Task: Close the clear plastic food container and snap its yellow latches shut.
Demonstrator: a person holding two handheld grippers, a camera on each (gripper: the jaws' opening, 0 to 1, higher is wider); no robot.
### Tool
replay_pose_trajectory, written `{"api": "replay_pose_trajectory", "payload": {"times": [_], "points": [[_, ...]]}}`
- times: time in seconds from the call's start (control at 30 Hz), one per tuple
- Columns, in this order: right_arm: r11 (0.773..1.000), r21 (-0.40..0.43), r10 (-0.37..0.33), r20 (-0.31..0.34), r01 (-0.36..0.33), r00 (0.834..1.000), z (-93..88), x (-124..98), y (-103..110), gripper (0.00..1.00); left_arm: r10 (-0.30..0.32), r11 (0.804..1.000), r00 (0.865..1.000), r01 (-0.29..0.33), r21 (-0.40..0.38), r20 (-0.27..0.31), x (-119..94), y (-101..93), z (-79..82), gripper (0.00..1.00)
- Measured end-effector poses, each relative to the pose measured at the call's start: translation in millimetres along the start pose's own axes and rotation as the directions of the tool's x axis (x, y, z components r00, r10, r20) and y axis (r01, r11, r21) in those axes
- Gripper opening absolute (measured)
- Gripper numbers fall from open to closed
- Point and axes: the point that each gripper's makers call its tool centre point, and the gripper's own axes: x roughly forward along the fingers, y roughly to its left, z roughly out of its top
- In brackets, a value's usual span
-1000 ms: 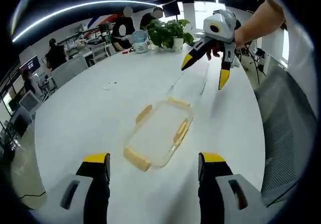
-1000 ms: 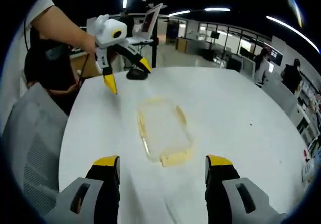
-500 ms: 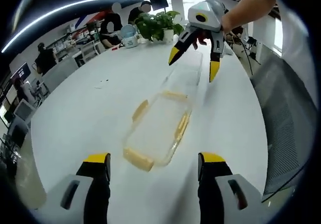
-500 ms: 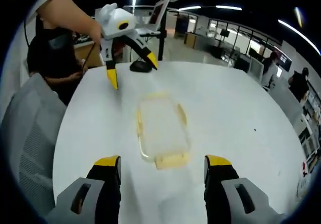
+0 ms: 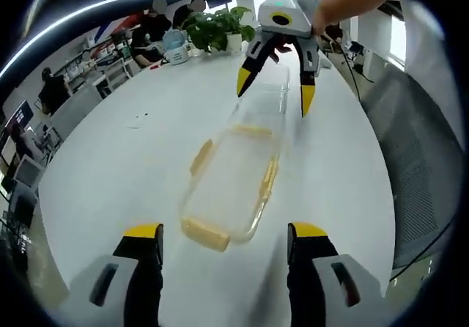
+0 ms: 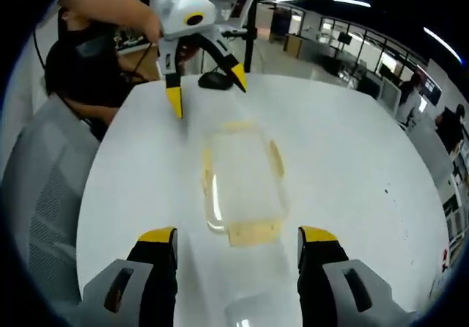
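Container: your clear plastic food container point(image 5: 233, 184) lies flat on the white bench point(image 5: 117, 166), long and rectangular with rounded corners, between your two tongs. In the right gripper view the same container point(image 6: 244, 184) sits mid-bench, straight ahead of the jaws.
Latches: yellow latches point(image 5: 204, 233) show at the near end and along both long sides in the left gripper view; in the right gripper view a latch point(image 6: 253, 232) lies at the end nearest you. Whether they are snapped down cannot be told.
Lid: a clear lid point(image 5: 270, 107) lies just beyond the far end of the container, under the right tongs; whether it touches the container cannot be told.
Left tongs point(image 5: 223, 233): released, jaws wide apart, above the bench just short of the container's near end, gripping nothing.
Right tongs point(image 5: 275, 92): released, yellow tips spread on either side of the lid, above the bench.
Surroundings: a potted plant point(image 5: 214, 28) stands at the far bench edge; a grey mesh chair point(image 5: 421, 151) stands beside the bench; a black object point(image 6: 217, 80) rests beyond the left tongs point(image 6: 207, 96) in the right gripper view.
Obstructions: nothing lies between either pair of tongs and the container.
Writing: no legible label or brand.
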Motion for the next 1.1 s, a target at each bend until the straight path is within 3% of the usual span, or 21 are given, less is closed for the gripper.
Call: {"api": "replay_pose_trajectory", "payload": {"times": [0.37,1.1], "points": [[0.999,-0.019,0.035,-0.043,-0.036,0.998,-2.1,10.5,-3.3,0.66,-0.044,0.997,0.998,0.047,0.062,-0.05,12.0,4.5,-8.8,0.7],[0.994,-0.072,0.076,-0.139,-0.086,0.987,-10.3,31.5,-2.7,0.65,-0.111,0.971,0.982,0.14,0.195,-0.154,23.5,11.8,-19.8,0.65]]}}
